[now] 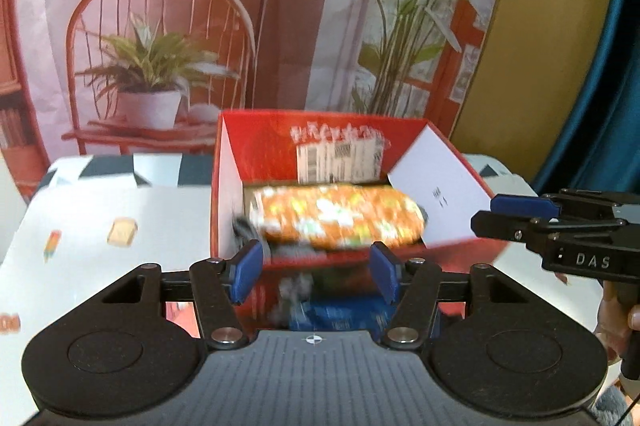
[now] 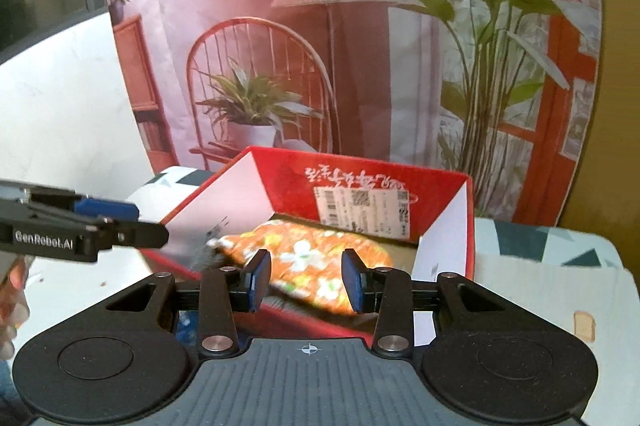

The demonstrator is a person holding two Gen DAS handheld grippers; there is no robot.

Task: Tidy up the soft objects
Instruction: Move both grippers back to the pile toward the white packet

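Nearest my left wrist camera sits the left gripper (image 1: 316, 274), its blue pads (image 1: 247, 272) spread wide with nothing between them, so the jaws are open. Just beyond them stands the red box (image 1: 256, 145), white on its inner side walls, with a printed label (image 1: 340, 159) on its far inner wall. Inside it lies the orange floral pillow (image 1: 340, 220), blurred, stretched across the box from left to right. Something grey shows at the pillow's left end, too smeared to tell what it is. The counter (image 1: 80, 226) carries a white cloth with small printed pictures. At the right edge I see the right gripper (image 1: 516, 214) side-on, beside the box's right wall; I cannot tell its opening from this view.

From the right wrist camera, the right gripper (image 2: 306, 280) is closest, its pads (image 2: 354, 282) apart and empty, jaws open. Past them the red box (image 2: 448, 181) holds the orange floral pillow (image 2: 308, 250), lying toward the near left of the box floor. The label (image 2: 362, 211) sits on the far wall. The left gripper (image 2: 132, 222) reaches in from the left, its tip by the box's left wall. A backdrop (image 2: 280, 25) printed with a chair, lamp and plants hangs behind.
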